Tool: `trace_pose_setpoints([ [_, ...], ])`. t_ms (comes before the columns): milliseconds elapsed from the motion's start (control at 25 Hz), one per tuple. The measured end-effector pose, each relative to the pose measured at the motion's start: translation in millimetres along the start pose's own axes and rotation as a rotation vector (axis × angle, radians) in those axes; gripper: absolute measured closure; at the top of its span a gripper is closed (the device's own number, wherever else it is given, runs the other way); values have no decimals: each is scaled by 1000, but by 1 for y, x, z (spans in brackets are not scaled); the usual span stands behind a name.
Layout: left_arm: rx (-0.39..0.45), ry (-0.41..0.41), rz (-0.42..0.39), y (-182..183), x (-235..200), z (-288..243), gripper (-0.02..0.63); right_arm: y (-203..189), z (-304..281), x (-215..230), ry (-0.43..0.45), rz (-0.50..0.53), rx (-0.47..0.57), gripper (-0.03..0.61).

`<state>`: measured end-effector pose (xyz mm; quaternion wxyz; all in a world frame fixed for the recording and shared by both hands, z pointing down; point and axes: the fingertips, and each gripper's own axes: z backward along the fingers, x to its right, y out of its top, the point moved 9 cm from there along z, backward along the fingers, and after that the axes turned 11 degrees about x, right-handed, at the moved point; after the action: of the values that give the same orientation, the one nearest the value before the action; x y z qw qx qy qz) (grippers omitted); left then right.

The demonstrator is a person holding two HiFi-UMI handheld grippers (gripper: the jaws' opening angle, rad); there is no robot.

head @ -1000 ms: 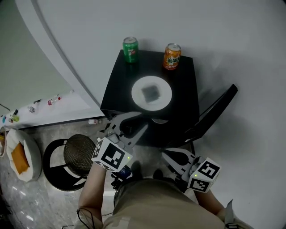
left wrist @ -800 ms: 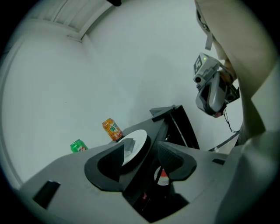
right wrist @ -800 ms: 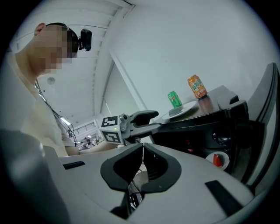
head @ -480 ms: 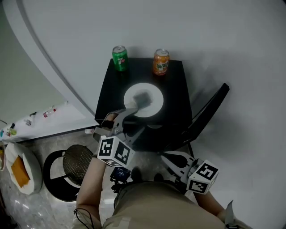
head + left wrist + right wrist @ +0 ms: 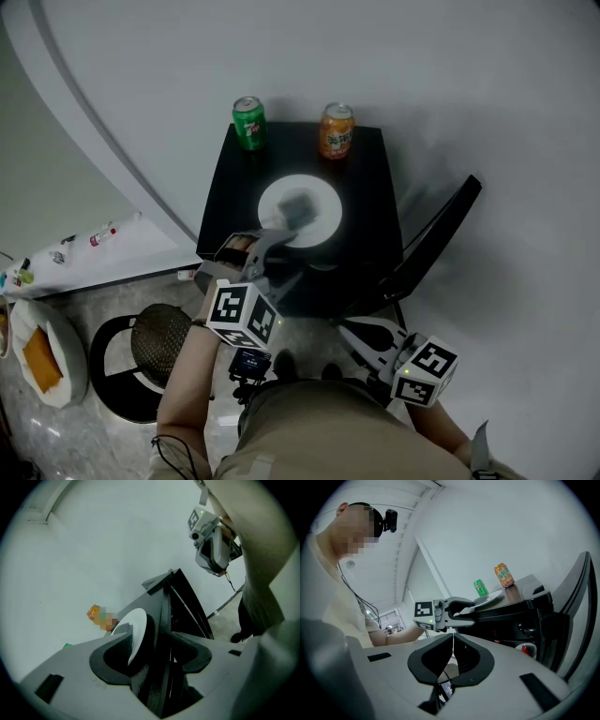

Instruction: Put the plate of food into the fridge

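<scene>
A white plate (image 5: pixel 319 217) with a grey piece of food (image 5: pixel 298 204) lies on top of a black mini fridge (image 5: pixel 367 211) whose door (image 5: pixel 436 242) hangs open to the right. My left gripper (image 5: pixel 279 249) is open at the fridge's front edge; its jaws have just been opening. In the left gripper view the plate's near rim (image 5: pixel 136 626) and the fridge's top edge stand between the jaws of the left gripper (image 5: pixel 154 637). My right gripper (image 5: pixel 349 326) is shut and empty, low before the fridge; in the right gripper view the right gripper (image 5: pixel 453 641) faces the left gripper (image 5: pixel 461 609).
A green can (image 5: pixel 248 122) and an orange can (image 5: pixel 337 129) stand at the back of the fridge top. A black stool with a mesh seat (image 5: pixel 159 328) is at the left on the floor. A white dish with something orange (image 5: pixel 42 336) sits at the far left.
My left gripper has gone forward to the plate's near edge, rolled, and opened its jaws wide. The right gripper has stayed where it was.
</scene>
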<state>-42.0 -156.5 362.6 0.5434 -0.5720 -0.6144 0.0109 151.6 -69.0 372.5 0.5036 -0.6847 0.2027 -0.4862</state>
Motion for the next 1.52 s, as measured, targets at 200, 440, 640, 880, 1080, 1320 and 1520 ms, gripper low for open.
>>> trace_pose_setpoints([
  [200,29,2,26,4,3,5,370,0,0,1,3,1,-5,558],
  [440,39,46,-10,8,4,14,370,-1,-1,2,18,-2,-11,558],
  [640,-10,12,-34,3,0,9,368,-2,-5,-1,35,0,-22,558],
  [880,-10,4,-22,2,3,9,368,-2,-4,-2,33,1,-21,558],
  [1080,0,-3,-9,3,6,12,374,-3,-3,0,26,1,-23,558],
  [1320,10,41,-28,6,7,18,374,-3,-4,0,30,-13,-19,558],
  [1520,-16,60,-54,3,3,15,373,-3,-6,-1,38,-13,-23,558],
])
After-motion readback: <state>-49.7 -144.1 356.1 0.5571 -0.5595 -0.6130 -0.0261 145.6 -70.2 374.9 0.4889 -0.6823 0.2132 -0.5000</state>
